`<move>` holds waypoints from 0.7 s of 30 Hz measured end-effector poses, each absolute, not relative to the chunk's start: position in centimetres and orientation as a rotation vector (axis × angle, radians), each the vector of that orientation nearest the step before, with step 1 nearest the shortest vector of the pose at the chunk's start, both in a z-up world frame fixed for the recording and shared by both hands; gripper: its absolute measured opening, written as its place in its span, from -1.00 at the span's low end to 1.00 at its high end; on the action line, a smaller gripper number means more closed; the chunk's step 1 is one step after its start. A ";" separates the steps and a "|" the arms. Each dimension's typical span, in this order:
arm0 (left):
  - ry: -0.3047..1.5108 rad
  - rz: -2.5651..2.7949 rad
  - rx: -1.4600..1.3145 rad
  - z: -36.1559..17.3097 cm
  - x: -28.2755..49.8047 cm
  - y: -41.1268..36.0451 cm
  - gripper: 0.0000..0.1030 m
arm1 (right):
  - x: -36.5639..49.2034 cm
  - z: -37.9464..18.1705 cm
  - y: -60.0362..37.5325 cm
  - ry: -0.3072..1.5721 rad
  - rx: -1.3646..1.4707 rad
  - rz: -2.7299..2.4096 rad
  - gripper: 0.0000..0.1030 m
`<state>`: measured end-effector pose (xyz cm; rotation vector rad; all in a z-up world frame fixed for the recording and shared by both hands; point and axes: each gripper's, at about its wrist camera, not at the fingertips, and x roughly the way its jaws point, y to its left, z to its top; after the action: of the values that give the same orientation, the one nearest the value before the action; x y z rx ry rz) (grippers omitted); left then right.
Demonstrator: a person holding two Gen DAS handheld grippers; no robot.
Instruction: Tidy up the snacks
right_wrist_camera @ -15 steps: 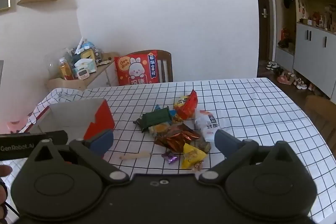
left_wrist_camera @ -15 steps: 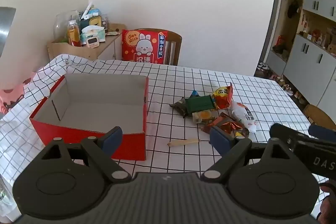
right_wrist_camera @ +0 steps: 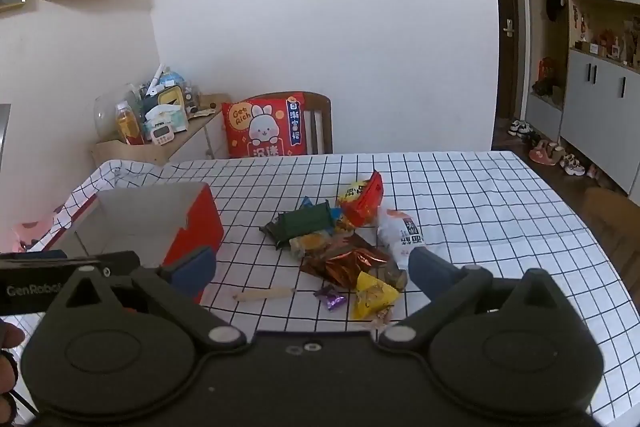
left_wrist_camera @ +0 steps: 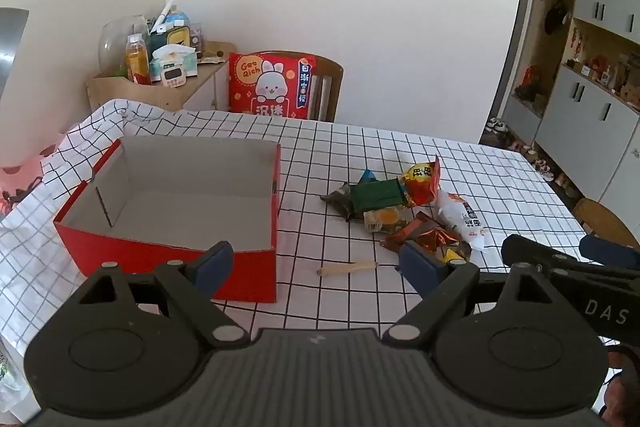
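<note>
Low in the left wrist view, the left hand-held gripper hangs above the counter with its jaws spread wide and nothing between them; its left fingertip sits in front of the box corner, its right one in front of the near edge of the snacks. Neither tip visibly touches anything. That red box, open-topped with bare cardboard inside, fills the left centre of the frame. The snacks lie in a loose heap at right centre: a green pack, a red-yellow bag, a white pack and a brown foil pack. A pale stick lies alone between box and heap.

Low in the right wrist view, the right hand-held gripper is likewise wide and holds nothing. Between its tips show the stick, a purple candy and a yellow pack. At upper centre, a red cushion rests on a chair.
</note>
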<state>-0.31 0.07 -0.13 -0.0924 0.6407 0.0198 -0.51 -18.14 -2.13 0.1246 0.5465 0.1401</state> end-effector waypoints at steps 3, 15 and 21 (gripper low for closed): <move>0.643 0.018 -0.099 -0.1 -0.2 0.2 0.76 | -0.4 -2.1 -18.1 0.550 0.124 0.139 0.99; 0.627 0.017 -0.098 0.4 -0.1 0.3 0.76 | -0.4 -1.6 -17.9 0.543 0.121 0.154 0.99; 0.614 0.025 -0.089 0.8 -0.5 0.3 0.76 | -0.6 -1.4 -17.8 0.539 0.120 0.162 0.99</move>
<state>-0.46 0.31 0.81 -0.0894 0.6145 0.0252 -0.65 -17.79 -1.44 0.1202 0.5388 0.1616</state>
